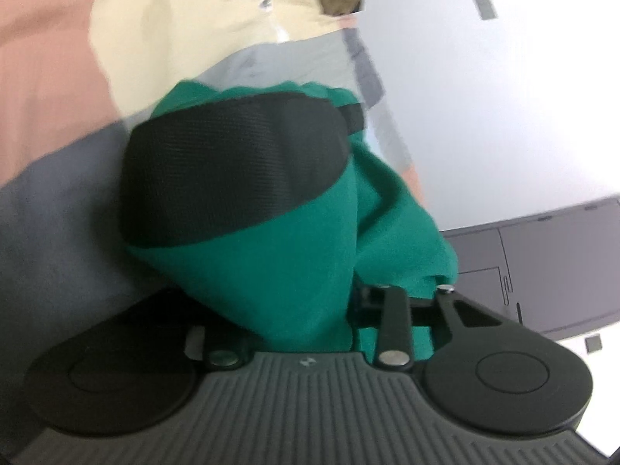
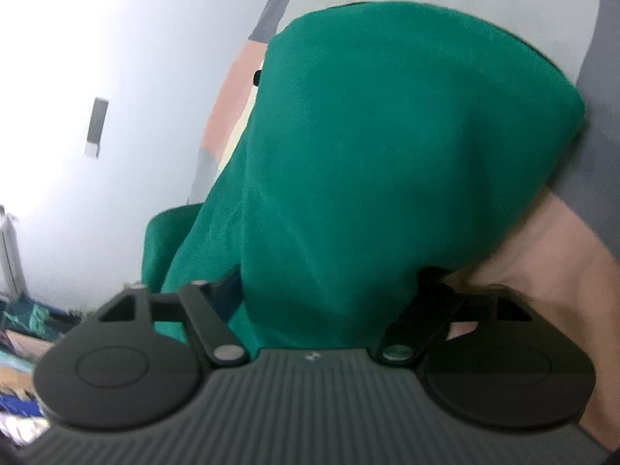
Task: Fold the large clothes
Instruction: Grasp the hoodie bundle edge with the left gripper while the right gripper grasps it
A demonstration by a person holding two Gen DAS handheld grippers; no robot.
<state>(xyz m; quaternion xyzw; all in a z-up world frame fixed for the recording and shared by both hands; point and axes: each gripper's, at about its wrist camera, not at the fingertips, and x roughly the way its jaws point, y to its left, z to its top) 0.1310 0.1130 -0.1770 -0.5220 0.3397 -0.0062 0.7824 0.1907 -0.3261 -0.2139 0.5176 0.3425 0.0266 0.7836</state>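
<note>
The left hand-held gripper [image 1: 310, 178] has green cloth bunched right between its fingers: one black finger [image 1: 232, 166] lies across the top of the fold, and the other is hidden behind the fabric, so the jaws read as pinching the green garment [image 1: 302, 255]. The cloth runs from the gripper's base straight forward and slightly up along its pointing line, then spills off to the gripper's right side.

The right hand-held gripper [image 2: 329, 255] is buried under a large drape of the same green garment [image 2: 387, 155]. Neither finger shows, so whether its jaws are clamped on the cloth or only covered by it cannot be told. The fabric mounds directly ahead of it and falls off toward its left.

Beyond both lies a bedsheet [image 1: 46, 77] in pink, cream and grey blocks, the surface ahead and below. Judging from this, each hand holds one part of the garment, which spans between them.
</note>
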